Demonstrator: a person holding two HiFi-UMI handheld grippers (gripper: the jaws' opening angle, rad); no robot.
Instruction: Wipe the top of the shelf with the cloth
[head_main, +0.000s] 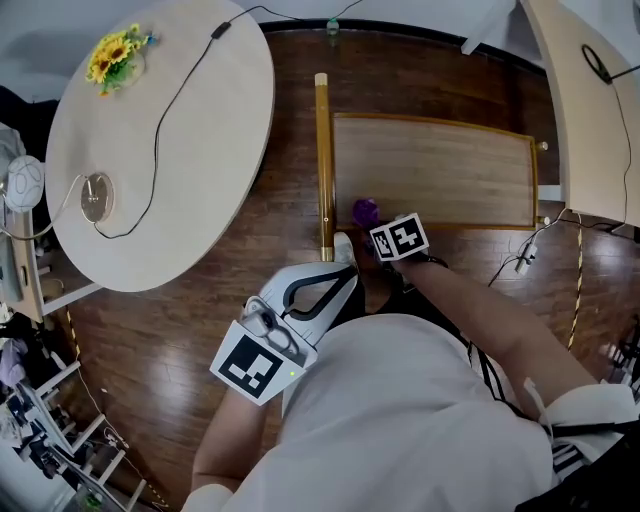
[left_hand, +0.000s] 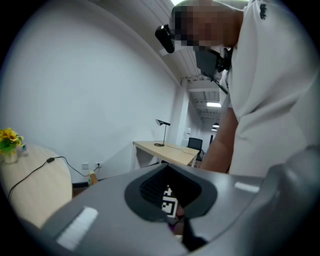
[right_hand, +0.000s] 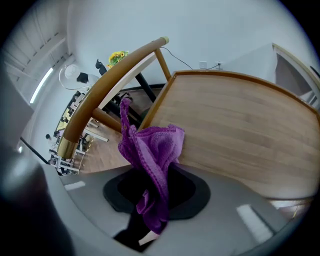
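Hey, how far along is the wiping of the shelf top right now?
Done: the purple cloth is picked up, clamped in the right gripper.
In hand: it hangs at the near edge of the wooden shelf top, and contact cannot be confirmed.
Left: the wiping itself. Nothing shows how much of the top is covered.
The left gripper is shut and empty, close to the person's body.

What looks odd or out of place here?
Nothing is spilled or broken. The cloth is bunched up in the shut right gripper at the shelf corner, not spread flat on top. The left gripper is shut, empty and off the shelf.
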